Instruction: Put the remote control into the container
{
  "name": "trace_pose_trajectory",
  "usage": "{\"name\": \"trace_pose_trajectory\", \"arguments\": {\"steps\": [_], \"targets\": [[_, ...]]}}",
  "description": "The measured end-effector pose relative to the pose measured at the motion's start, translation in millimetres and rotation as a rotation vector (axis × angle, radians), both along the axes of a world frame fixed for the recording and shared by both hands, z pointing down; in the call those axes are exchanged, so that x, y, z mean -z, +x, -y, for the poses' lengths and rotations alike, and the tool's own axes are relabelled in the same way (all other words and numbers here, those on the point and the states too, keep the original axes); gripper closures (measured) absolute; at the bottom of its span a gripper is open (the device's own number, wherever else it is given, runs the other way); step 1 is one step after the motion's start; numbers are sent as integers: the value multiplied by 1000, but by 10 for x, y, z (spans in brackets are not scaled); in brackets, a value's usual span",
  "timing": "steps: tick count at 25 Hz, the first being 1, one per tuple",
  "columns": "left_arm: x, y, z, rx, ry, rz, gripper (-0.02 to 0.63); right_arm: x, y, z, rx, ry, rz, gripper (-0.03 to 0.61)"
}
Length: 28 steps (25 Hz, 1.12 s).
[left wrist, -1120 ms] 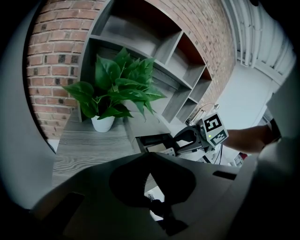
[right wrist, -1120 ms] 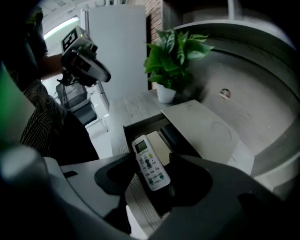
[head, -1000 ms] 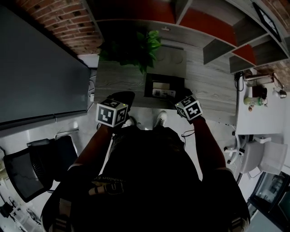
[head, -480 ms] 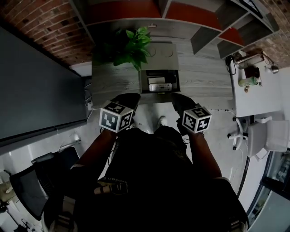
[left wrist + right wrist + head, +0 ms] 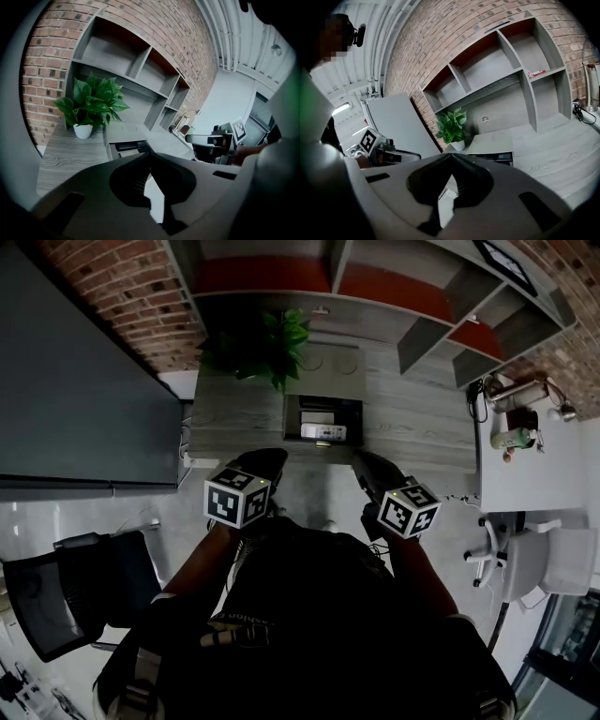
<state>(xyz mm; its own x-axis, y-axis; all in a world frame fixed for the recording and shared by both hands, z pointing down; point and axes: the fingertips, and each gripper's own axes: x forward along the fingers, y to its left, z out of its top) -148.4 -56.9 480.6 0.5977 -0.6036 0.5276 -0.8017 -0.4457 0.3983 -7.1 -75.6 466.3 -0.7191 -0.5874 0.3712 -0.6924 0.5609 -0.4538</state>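
Observation:
A white remote control (image 5: 323, 432) lies inside the dark open container (image 5: 292, 416) sunk in the grey wooden desk (image 5: 234, 413). My left gripper (image 5: 274, 456) hangs at the desk's near edge, left of the container, its jaws shut on nothing. At the right of that edge my right gripper (image 5: 358, 459) is also shut and empty. Both are clear of the container. The container (image 5: 125, 146) shows just beyond the closed tips in the left gripper view. In the right gripper view the container (image 5: 500, 157) lies ahead, past the tips.
A potted plant (image 5: 265, 341) stands on the desk behind the container, under wall shelves (image 5: 412, 306). A dark panel (image 5: 75, 390) lines the left side. An office chair (image 5: 66, 592) is at lower left. A white side table (image 5: 525, 465) with bottles is at the right.
My right gripper has drawn back from the container's edge toward my body, and its jaws are now closed. The left gripper has also lifted back a little. The remote stays in the container.

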Motion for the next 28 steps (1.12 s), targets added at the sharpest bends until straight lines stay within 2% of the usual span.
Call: {"name": "trace_pose_trajectory", "arguments": {"steps": [6, 11, 16, 23, 28], "targets": [[173, 457, -129, 49, 65, -1, 607, -1, 368, -186, 98, 48, -43, 571], [91, 642, -426, 127, 32, 29, 607, -161, 669, -407, 147, 11, -64, 572], [-38, 701, -707, 171, 2, 51, 607, -210, 767, -505, 185, -29, -1, 572], [-147, 687, -883, 117, -29, 84, 607, -142, 732, -677, 148, 0, -26, 572], [49, 558, -853, 82, 12, 67, 607, -81, 583, -799, 112, 35, -58, 572]]}}
